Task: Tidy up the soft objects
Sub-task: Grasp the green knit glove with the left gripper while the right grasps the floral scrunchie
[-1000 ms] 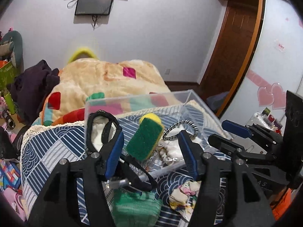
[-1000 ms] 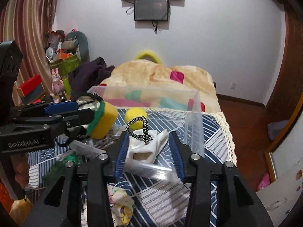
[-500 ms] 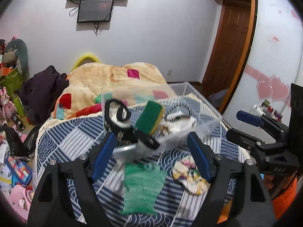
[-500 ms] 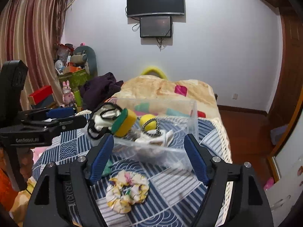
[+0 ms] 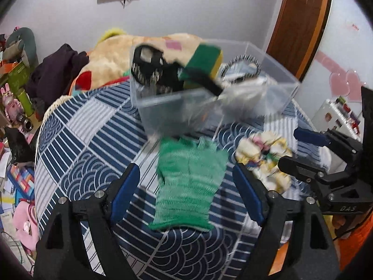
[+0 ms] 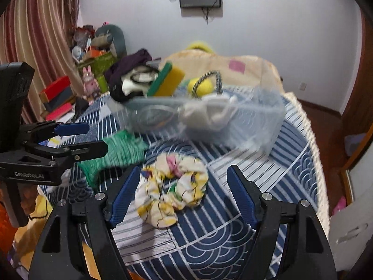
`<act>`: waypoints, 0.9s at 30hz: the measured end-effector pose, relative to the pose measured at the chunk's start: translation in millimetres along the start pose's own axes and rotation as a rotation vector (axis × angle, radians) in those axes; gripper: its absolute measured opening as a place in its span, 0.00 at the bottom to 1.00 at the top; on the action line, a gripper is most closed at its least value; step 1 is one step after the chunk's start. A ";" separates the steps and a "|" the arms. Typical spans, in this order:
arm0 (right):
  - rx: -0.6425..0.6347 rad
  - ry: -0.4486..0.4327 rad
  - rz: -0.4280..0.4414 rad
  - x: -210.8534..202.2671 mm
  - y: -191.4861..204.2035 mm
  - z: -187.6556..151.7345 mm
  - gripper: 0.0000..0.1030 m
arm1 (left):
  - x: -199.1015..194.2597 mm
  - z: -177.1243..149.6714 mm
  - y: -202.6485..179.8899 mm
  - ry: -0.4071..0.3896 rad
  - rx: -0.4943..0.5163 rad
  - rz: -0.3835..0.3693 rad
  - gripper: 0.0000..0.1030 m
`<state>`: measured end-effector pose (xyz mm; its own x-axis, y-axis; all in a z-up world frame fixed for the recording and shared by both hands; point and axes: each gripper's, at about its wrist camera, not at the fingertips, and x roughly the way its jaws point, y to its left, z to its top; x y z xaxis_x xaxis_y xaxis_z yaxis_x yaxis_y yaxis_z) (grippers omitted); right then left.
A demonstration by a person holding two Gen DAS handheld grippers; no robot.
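A clear plastic box [image 5: 275, 93] stands on the blue patterned tablecloth [image 5: 88, 140]. It holds a green and yellow sponge [image 5: 202, 60], a black strap, a braided ring and white cloth. It also shows in the right wrist view [image 6: 256, 121]. A green knit glove [image 5: 188, 182] lies in front of the box, between the fingers of my open left gripper [image 5: 186, 193]. A yellow floral scrunchie [image 6: 172, 193] lies between the fingers of my open right gripper [image 6: 184, 196]. Both grippers are empty.
A bed with a beige patched blanket [image 5: 130, 53] and dark clothes [image 5: 53, 70] lies behind the table. Toys and boxes [image 6: 93, 70] crowd the left side by the curtain. A wooden door [image 5: 298, 23] is at the right.
Both grippers have pulled back from the box and opened wide. The box now stands farther off, and the glove and scrunchie lie between the fingers.
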<state>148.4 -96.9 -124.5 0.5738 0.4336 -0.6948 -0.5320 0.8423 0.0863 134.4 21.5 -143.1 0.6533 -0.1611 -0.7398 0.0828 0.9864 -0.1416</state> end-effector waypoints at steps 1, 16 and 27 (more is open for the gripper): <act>0.001 0.010 0.004 1.1 1.1 -1.7 0.72 | 2.9 -2.5 0.8 0.008 0.000 0.000 0.80; -0.017 0.053 0.006 14.7 7.7 -12.8 0.48 | 14.5 -14.6 -5.1 0.026 0.003 -0.058 0.40; 0.023 -0.003 0.033 -5.9 0.4 -11.9 0.16 | -19.0 -8.6 -25.6 -0.051 0.064 -0.112 0.24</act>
<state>137.4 -102.9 -128.8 0.5576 0.4624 -0.6894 -0.5362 0.8346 0.1260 113.3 -1.0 -131.1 0.6743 -0.2706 -0.6871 0.2044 0.9625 -0.1784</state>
